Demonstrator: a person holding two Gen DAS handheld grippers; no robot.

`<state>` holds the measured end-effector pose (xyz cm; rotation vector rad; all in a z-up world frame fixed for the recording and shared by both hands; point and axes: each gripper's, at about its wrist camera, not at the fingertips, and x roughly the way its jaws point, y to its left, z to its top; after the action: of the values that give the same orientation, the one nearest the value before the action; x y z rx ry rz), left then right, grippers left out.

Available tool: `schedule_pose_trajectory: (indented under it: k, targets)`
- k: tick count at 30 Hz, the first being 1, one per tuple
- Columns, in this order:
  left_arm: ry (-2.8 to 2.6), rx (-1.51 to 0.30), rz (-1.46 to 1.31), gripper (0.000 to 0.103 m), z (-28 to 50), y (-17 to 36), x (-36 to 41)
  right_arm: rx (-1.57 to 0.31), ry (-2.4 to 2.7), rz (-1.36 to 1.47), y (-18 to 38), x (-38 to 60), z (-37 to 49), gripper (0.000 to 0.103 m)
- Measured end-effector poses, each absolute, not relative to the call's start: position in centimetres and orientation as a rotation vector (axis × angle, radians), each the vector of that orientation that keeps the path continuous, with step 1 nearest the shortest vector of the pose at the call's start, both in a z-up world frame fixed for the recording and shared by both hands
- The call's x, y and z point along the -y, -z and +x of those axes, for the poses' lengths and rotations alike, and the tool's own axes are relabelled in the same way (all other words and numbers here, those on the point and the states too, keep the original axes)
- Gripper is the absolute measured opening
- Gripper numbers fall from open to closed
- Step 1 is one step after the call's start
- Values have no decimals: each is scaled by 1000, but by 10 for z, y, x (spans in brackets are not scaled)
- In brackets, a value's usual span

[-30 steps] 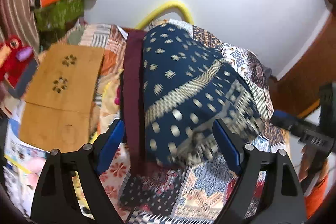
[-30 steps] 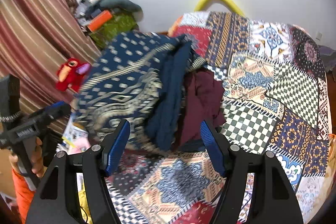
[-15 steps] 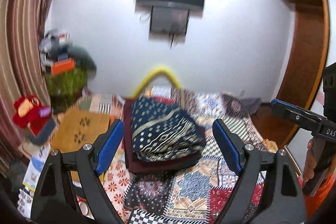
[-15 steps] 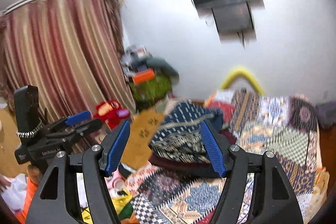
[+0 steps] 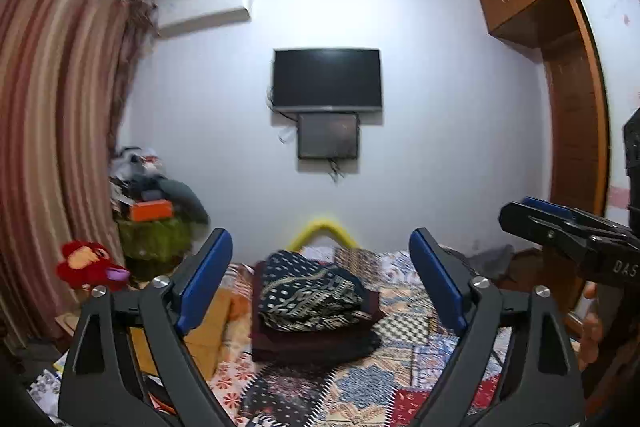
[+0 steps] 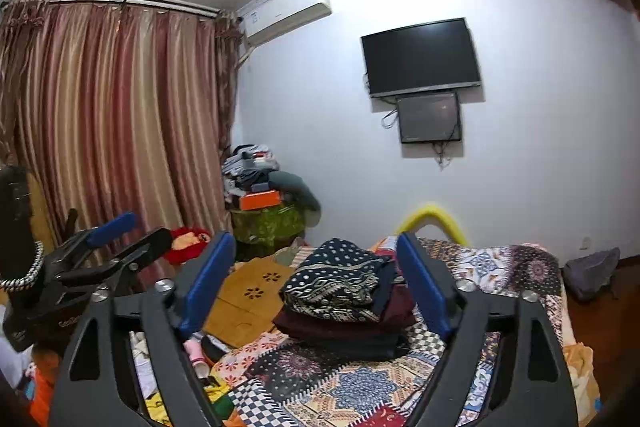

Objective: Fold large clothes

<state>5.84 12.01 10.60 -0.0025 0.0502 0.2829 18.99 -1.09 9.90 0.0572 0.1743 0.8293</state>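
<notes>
Navy patterned folded garment (image 5: 310,293) tops the stack on the patchwork bedspread (image 5: 404,367). Left gripper (image 5: 320,287) and right gripper (image 6: 316,285) held level, jaws opening, nothing between them.

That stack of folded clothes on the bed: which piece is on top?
The navy blue cloth with white dots and cream bands; the dark maroon folded cloth beneath is plain.

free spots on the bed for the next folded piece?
Bare quilt in front of the folded stack, and a wider stretch to its right, up to the bed's right edge. Left is crowded: wooden board beside the stack, clutter below it. Both tongs, left and right, are opening, nothing between them.
</notes>
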Motion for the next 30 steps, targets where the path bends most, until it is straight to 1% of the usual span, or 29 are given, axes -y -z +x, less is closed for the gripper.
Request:
schedule_pose_trajectory:
  k: [2,4,12,30]
  targets:
    - [-296,-36,-11,101,53,-102,-119,-162,-795,55,-97,13,188,100]
    - [-298,-41,-24,101,51,-99,-120,-150,-763,48,-96,14,188,103]
    - [-297,-63,-68,102,56,-93,-128,-160,-742,43,-94,18,191,103]
    - [-294,-87,-56,103,65,-83,-123,-201,-747,33,-91,21,187,103]
